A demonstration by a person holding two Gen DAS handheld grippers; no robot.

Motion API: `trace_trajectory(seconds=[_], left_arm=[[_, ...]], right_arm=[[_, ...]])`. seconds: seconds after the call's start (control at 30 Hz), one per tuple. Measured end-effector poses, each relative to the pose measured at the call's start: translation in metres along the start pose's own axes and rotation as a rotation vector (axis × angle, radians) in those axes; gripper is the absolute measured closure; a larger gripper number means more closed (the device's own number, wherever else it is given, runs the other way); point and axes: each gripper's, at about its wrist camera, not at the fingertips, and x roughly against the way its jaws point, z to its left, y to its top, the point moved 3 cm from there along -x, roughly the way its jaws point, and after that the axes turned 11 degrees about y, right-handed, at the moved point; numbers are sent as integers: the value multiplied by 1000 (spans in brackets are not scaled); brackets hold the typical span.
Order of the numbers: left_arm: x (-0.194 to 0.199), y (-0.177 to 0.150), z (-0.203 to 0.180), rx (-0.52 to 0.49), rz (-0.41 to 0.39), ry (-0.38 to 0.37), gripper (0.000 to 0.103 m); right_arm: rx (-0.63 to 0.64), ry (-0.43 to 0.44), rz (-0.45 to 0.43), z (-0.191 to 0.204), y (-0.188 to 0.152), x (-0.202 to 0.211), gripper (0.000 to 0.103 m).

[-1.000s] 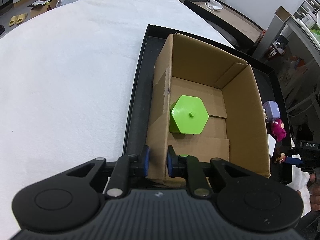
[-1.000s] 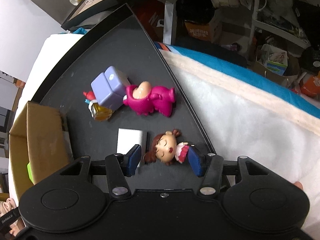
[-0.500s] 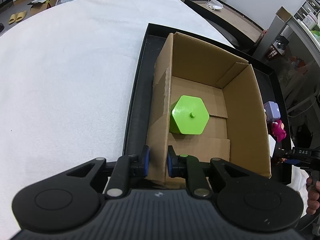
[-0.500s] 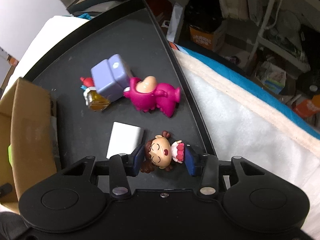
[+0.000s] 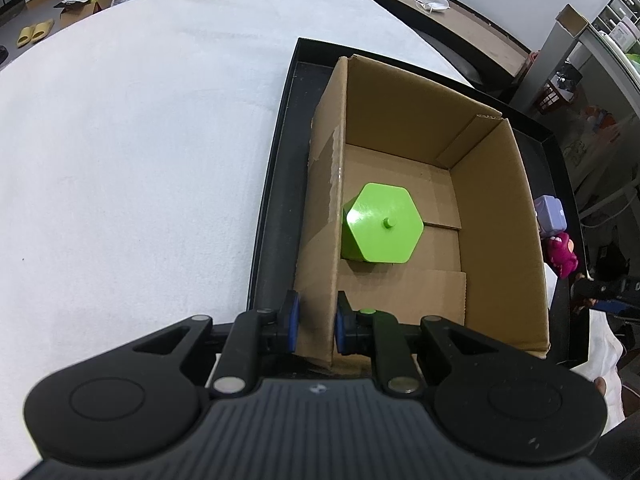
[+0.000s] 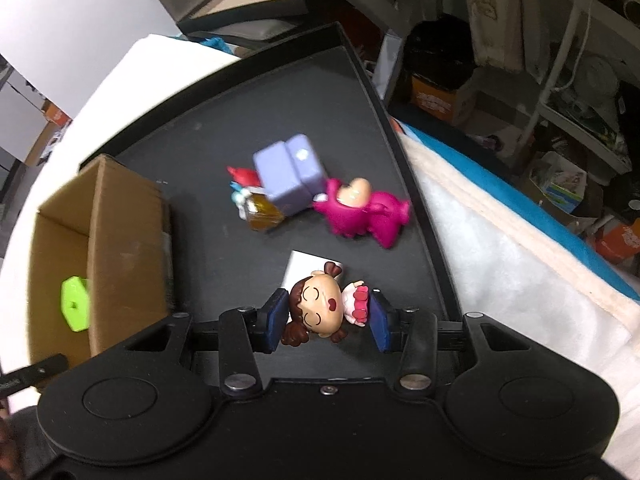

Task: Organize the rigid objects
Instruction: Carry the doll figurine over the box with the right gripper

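My left gripper (image 5: 316, 322) is shut on the near left wall of an open cardboard box (image 5: 324, 200) that stands on a black tray (image 5: 276, 184). A green hexagonal block (image 5: 380, 228) lies inside the box; it also shows in the right wrist view (image 6: 74, 304). My right gripper (image 6: 328, 316) is shut on a small doll figure (image 6: 320, 308) with brown hair and a red-and-white dress, held just above the tray (image 6: 224, 256). The box (image 6: 120, 240) is to its left.
On the tray lie a lavender block toy (image 6: 288, 172), a magenta figure (image 6: 364, 212), a small amber bottle with a red toy (image 6: 256, 208) and a white card (image 6: 308, 272). White cloth (image 5: 140, 140) covers the table. Cluttered shelves (image 6: 560, 80) stand to the right.
My right gripper closed on the doll and lifted it, swinging left toward the box. My left gripper kept its hold on the box wall.
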Motion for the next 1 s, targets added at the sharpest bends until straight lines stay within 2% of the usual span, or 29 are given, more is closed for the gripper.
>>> trace_trajectory(seconds=[0.53,1.0], left_arm=[[-3,-1,8,17,3,-35,86],[-3,-2,12,20,1,-62,86]], right_arm=[[83,14,-34,63,17,9,60],[162,59,-56,123,31,9,61]])
